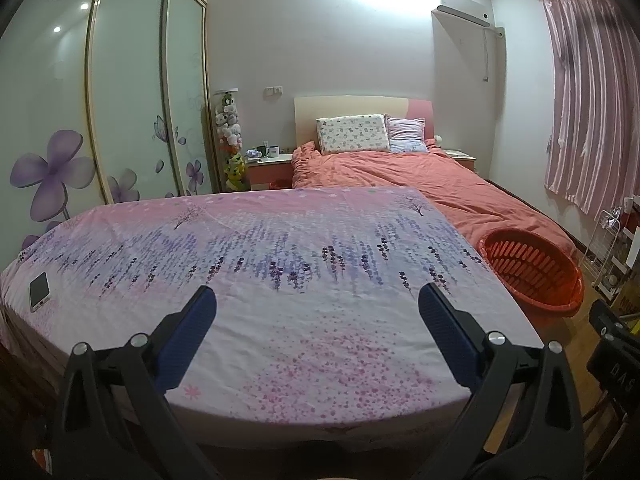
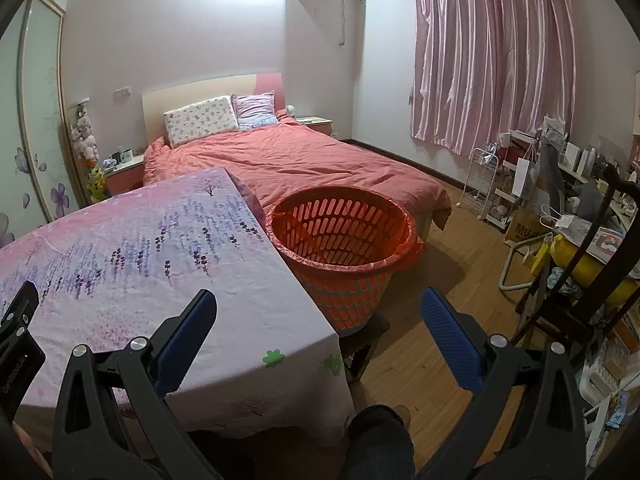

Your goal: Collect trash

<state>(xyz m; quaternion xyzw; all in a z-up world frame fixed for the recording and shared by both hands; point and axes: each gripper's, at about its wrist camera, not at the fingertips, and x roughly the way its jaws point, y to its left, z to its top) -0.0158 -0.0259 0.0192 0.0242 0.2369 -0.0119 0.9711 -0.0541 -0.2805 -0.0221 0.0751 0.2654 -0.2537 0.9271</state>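
An orange slotted basket (image 2: 340,240) with an orange liner stands on a dark stool by the table's right edge; it also shows in the left wrist view, basket (image 1: 532,268). A lavender-print cloth covers the table (image 1: 280,272), table (image 2: 132,272). I see no trash on it. My left gripper (image 1: 316,300) hangs open over the table's near edge with nothing between its blue pads. Over the table's front right corner, my right gripper (image 2: 318,304) is open and holds nothing. The other gripper's black body shows at the left edge of the right wrist view.
A phone (image 1: 39,290) lies at the table's left edge. Behind stands a bed (image 2: 296,160) with a salmon cover. A cluttered chair (image 2: 580,264), a wire rack (image 2: 482,184) and shelves crowd the right. A person's knee (image 2: 380,440) sits below. Wood floor (image 2: 440,300) lies beside the basket.
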